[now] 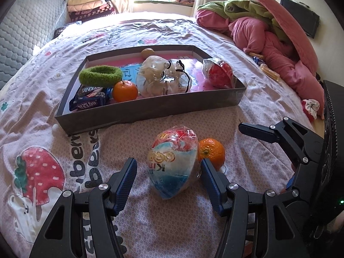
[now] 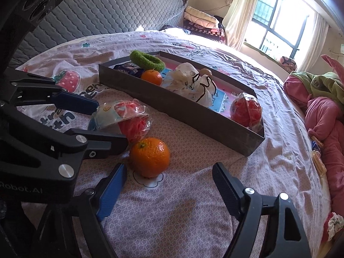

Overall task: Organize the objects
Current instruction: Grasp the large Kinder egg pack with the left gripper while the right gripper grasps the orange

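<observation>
Left claw [image 1: 168,172] is spread wide around a wrapped toy egg [image 1: 173,164] on the bed [image 1: 172,225], perhaps touching it, while the right claw [image 2: 169,185], equally wide, is shown near an orange [image 2: 149,157] beside the window-lit tray [image 2: 193,116].

Bed [image 1: 182,225] carries tray [image 1: 150,111], wrapped ball [image 1: 172,163], orange [image 1: 211,150]

"Robot.AI" stands in pale letters on the left gripper's [image 2: 107,124] black body. The blue snack packet [image 1: 90,99] in the tray's [image 1: 150,112] near left corner bears Chinese characters. The bedsheet [image 1: 53,150] carries partial dark lettering, unreadable as whole words.
</observation>
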`<state>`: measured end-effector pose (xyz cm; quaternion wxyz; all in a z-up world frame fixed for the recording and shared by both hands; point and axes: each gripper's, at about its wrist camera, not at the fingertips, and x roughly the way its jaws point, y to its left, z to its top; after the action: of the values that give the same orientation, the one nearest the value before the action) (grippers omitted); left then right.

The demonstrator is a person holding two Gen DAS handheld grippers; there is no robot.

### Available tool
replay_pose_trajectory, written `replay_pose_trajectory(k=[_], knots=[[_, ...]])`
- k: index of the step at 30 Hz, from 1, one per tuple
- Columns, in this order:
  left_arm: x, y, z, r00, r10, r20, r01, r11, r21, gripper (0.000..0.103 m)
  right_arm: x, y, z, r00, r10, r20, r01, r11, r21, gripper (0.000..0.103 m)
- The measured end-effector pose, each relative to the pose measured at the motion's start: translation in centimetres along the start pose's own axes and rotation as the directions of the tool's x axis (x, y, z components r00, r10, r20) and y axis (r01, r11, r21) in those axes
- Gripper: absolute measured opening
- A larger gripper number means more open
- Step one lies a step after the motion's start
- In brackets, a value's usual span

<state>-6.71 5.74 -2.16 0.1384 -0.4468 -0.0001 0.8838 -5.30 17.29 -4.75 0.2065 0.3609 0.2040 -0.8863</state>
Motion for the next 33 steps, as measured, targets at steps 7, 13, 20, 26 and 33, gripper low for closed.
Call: replay_pose_trajectory(k=[7,13,20,26,33], knots=[[0.6,1.2,0.2,0.999,-0.046,-0.009,0.045,0.998,-0.036,0.063,0.7,0.2,0.6,0.999,0.034,0.022,-0.034,0.999,-0.017,0.073],[1.4,1.5,0.4,0.998,-0.053,-0.022,0.052,0.998,-0.039,0.065,1.3,0.7,1.0,0.998,0.063,0.021,-0.062,0.998,-0.028,0.061],[1.8,1.9,0.5,0.996,-0.085,-0.025,0.083,0.995,-0.062,0.058,1.4,1.4,1.1,0.996,0.081,0.034,-0.079,0.995,-0.06,0.041],[1.6,1.8,0.5,0.995,-0.096,-0.019,0.094,0.994,-0.058,0.052,1.2,1.3,1.1,0.996,0.088,0.035,-0.086,0.995,-0.055,0.04],[1.1,2.6,0.8,0.997,-0.081,0.007,0.082,0.993,-0.083,0.051,0.8,0.6,1.2,0.996,0.08,0.047,-0.079,0.997,-0.023,0.04]])
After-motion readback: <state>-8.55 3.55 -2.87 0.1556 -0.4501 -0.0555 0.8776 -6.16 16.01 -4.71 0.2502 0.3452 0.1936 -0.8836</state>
